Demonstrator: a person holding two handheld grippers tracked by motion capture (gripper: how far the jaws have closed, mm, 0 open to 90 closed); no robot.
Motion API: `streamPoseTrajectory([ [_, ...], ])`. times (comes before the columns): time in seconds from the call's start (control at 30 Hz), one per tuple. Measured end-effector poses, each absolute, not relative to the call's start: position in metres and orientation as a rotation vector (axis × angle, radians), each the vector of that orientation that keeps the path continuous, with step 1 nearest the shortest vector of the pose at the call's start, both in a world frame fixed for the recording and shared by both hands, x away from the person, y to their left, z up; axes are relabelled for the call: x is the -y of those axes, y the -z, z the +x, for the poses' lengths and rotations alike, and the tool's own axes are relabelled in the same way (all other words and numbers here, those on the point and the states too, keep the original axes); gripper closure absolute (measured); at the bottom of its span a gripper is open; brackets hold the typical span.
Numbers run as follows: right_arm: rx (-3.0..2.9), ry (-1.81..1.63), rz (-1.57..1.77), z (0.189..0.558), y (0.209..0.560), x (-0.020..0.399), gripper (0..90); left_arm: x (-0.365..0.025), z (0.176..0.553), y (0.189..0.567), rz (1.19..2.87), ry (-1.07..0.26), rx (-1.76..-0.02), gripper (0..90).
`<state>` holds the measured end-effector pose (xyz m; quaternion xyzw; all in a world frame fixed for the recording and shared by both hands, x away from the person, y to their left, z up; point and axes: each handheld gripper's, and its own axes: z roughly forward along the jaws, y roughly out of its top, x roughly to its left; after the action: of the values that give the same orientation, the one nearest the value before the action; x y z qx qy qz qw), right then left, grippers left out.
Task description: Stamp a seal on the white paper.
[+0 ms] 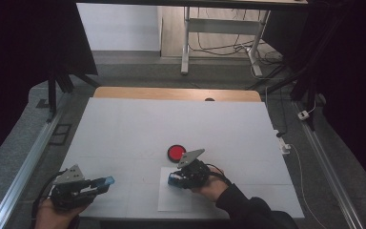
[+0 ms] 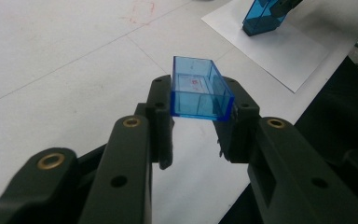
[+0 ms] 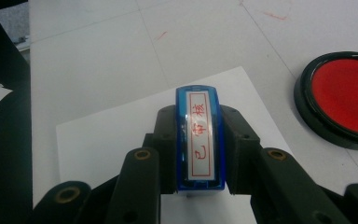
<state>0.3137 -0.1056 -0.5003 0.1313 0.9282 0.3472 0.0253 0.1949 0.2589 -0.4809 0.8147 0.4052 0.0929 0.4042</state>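
Right gripper view: my right gripper (image 3: 199, 154) clamps the blue stamp (image 3: 199, 135) above the paper sheet (image 3: 121, 135) — cap (image 2: 198, 91) off, clamped in my left gripper (image 2: 196, 126); pressing the paper looks left — ink pad (image 3: 342, 95) beside

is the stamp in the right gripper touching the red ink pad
No, the stamp sits over the white paper, apart from the red ink pad.

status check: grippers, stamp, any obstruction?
Left gripper shut on blue cap. Right gripper shut on stamp, over paper sheet. Red ink pad alongside, clear.
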Motion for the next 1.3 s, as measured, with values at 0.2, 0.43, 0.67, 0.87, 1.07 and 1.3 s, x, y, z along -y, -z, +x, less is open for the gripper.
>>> streamPoseTrajectory([
  [0.2,-2.865,-1.072,0.396,0.313,0.501,0.106,71.1,-0.259,0.195,0.481,2.058,-0.235,-1.024,68.5],
  [0.43,-2.830,-1.017,0.356,0.305,0.499,0.102,71.0,-0.259,0.195,0.481,2.058,-0.235,-1.024,68.5],
  [0.67,-2.801,-0.975,0.320,0.299,0.499,0.099,71.0,-0.259,0.195,0.481,2.058,-0.235,-1.024,68.5],
  [0.87,-2.803,-0.969,0.324,0.298,0.498,0.098,71.1,-0.259,0.195,0.481,2.059,-0.234,-1.025,68.5],
  [1.07,-2.851,-1.026,0.395,0.309,0.500,0.103,71.0,-0.259,0.195,0.481,2.059,-0.234,-1.025,68.5],
  [1.3,-2.888,-1.121,0.506,0.318,0.503,0.108,71.1,-0.259,0.195,0.481,2.059,-0.234,-1.025,68.5],
])
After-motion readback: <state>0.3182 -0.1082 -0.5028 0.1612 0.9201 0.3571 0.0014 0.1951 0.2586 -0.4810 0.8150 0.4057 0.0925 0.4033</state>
